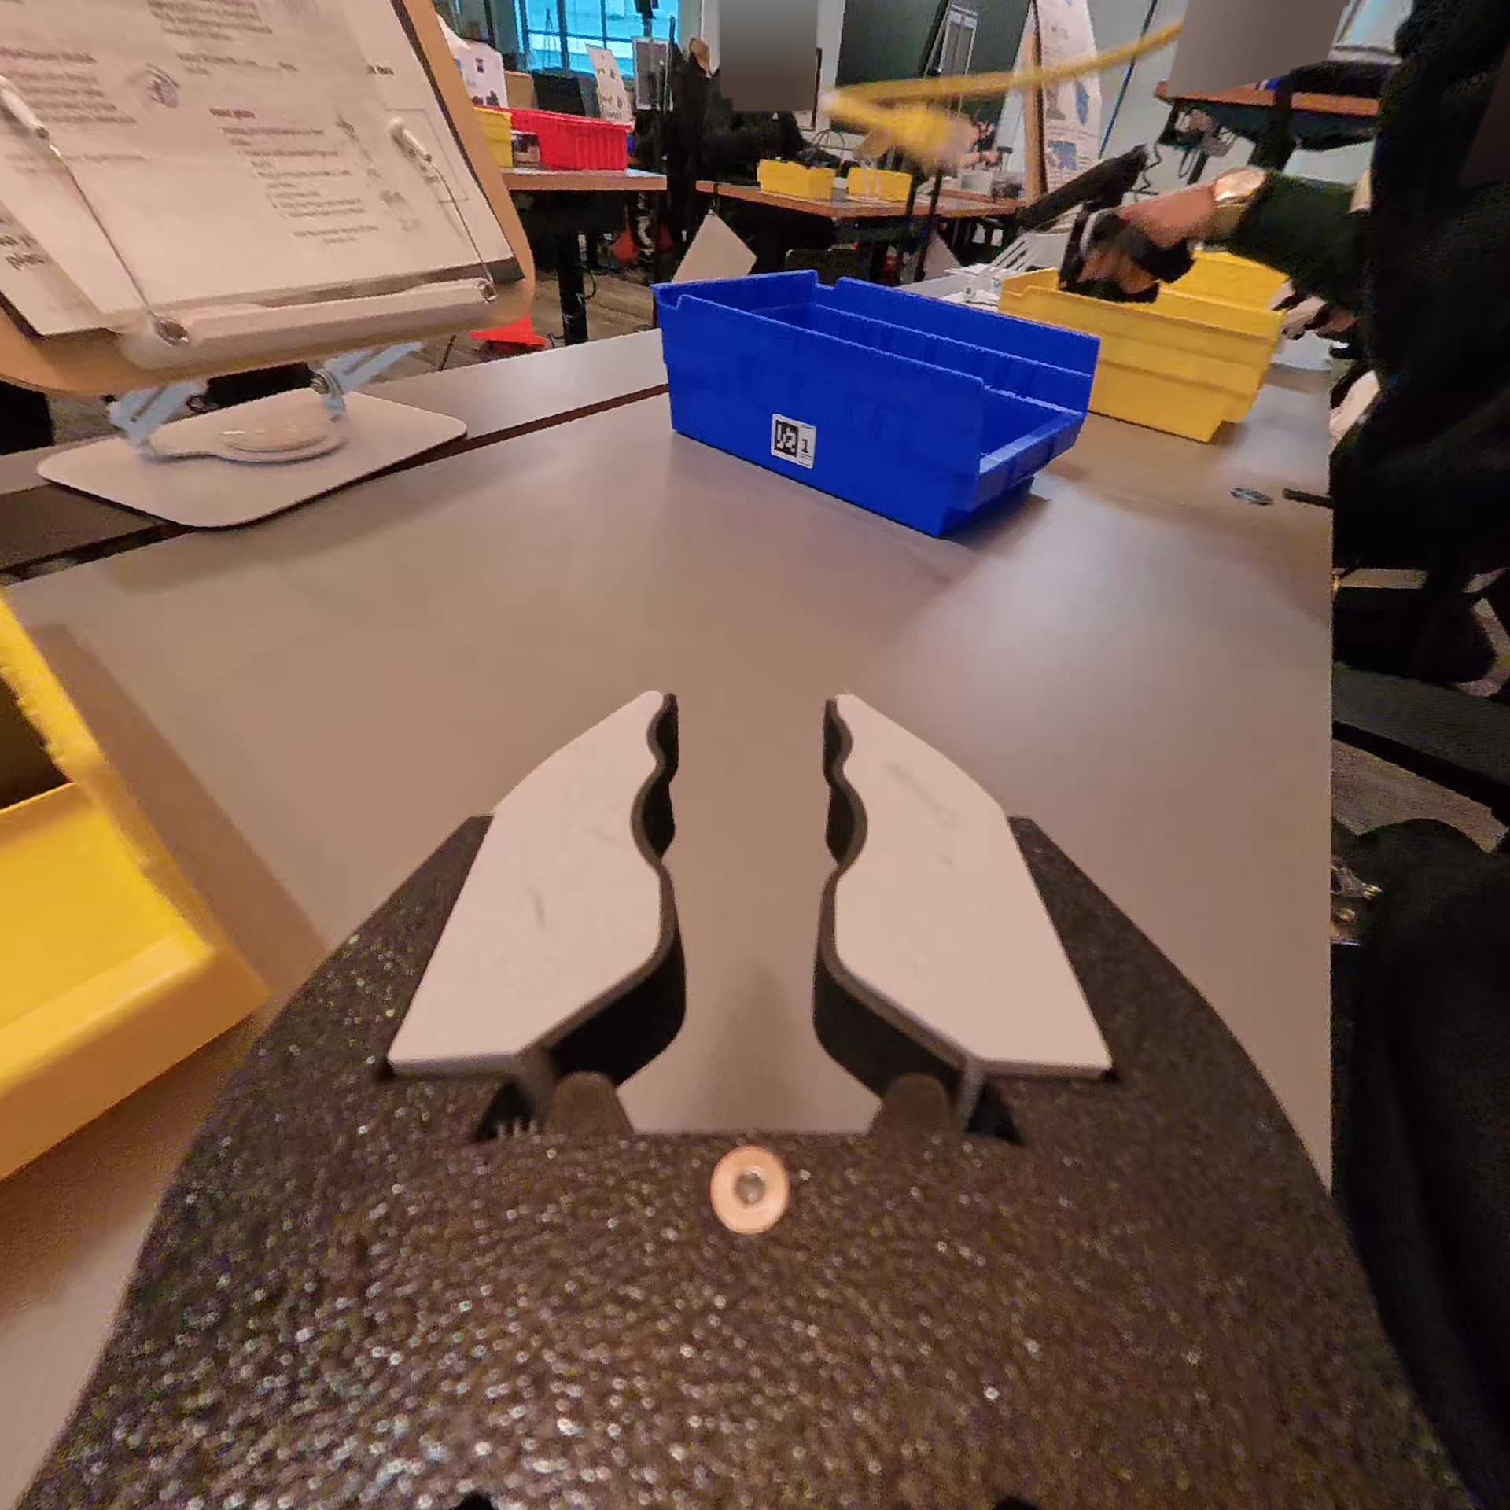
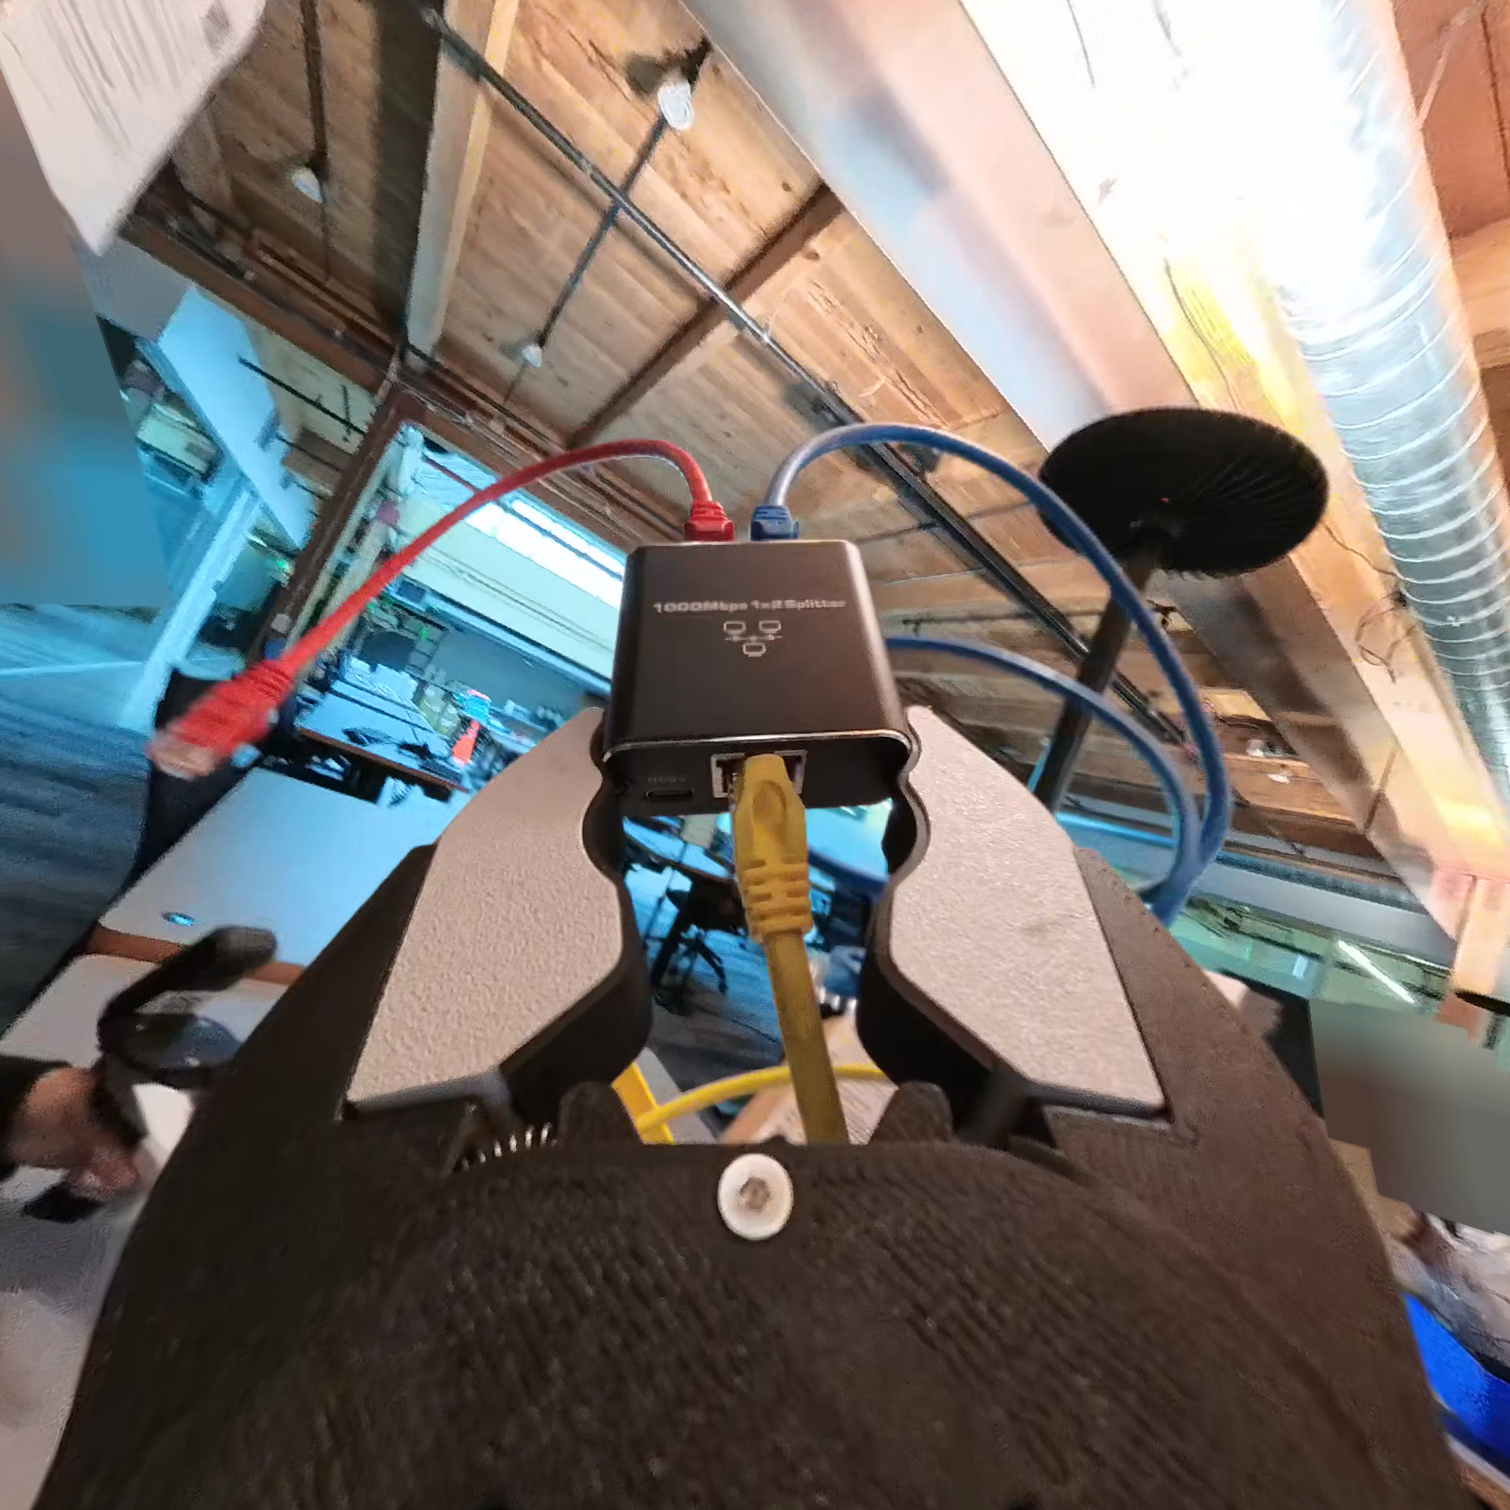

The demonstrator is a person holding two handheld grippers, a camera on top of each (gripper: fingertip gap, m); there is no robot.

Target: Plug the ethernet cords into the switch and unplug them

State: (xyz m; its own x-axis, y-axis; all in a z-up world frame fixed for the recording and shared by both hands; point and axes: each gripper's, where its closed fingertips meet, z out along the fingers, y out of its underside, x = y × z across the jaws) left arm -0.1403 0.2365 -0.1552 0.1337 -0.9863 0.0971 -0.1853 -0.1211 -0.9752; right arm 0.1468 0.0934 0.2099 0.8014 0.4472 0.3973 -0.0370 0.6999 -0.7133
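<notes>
Right hand-held gripper [image 2: 756, 756] clamps the black switch [image 2: 748, 645], raised toward the ceiling. Yellow cord [image 2: 772, 882] plugged in near end; red cord [image 2: 708, 516] and blue cord [image 2: 773, 520] in far end. Left hand-held gripper [image 1: 750, 715] parted, empty, over bench [image 1: 572, 588]; blue bin [image 1: 866, 392] near far edge.

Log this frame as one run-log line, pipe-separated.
right gripper: shut on switch, raised | yellow cord, red cord, blue cord: plugged | left gripper: open, empty, over table | blue bin ahead
</notes>
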